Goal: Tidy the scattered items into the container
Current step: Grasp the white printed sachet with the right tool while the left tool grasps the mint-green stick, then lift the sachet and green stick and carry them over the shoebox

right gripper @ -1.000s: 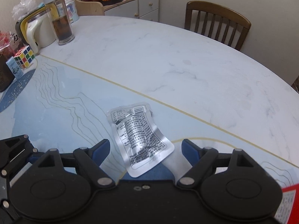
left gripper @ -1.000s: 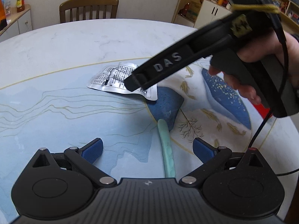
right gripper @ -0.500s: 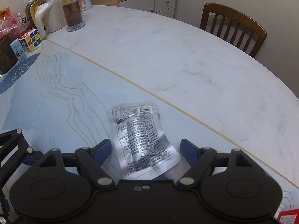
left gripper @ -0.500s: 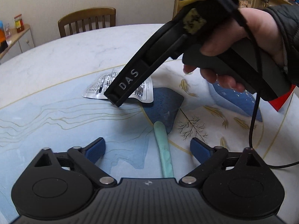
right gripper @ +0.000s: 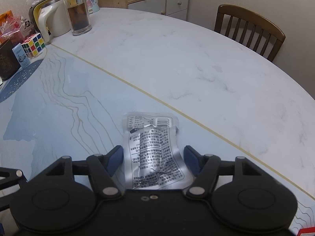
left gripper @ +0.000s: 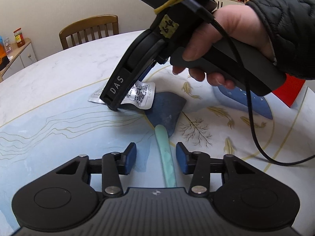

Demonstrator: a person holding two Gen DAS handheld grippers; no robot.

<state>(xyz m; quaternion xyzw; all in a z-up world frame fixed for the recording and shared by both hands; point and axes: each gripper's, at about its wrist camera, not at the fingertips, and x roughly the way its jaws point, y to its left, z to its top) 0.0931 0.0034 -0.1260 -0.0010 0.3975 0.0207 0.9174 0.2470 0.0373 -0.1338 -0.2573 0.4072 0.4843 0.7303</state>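
A mint-green stick (left gripper: 165, 157) lies on the table and runs between the blue pads of my left gripper (left gripper: 155, 156). Its jaws are closing; a gap still shows at the left pad (left gripper: 131, 157). The stick's far end rests on a dark blue patch (left gripper: 167, 112); I cannot tell if they are one thing. A silver foil pouch (right gripper: 151, 153) with black print sits between the closing pads of my right gripper (right gripper: 153, 157). Both pads touch its edges and it buckles up in the middle. In the left wrist view that right gripper (left gripper: 116, 106) points steeply down onto the foil pouch (left gripper: 141, 96).
A red box corner (left gripper: 289, 90) shows behind the person's hand (left gripper: 232, 31). A black cable (left gripper: 256, 133) trails across the table at the right. A puzzle cube (right gripper: 33, 45), a glass tumbler (right gripper: 78, 17) and a white jug (right gripper: 57, 19) stand far left. Wooden chair (right gripper: 250, 29) beyond the table.
Both grippers' jaws have narrowed: the left around the green stick, the right onto the pouch, which has buckled. The right gripper has tilted steeper and come closer in the left view.
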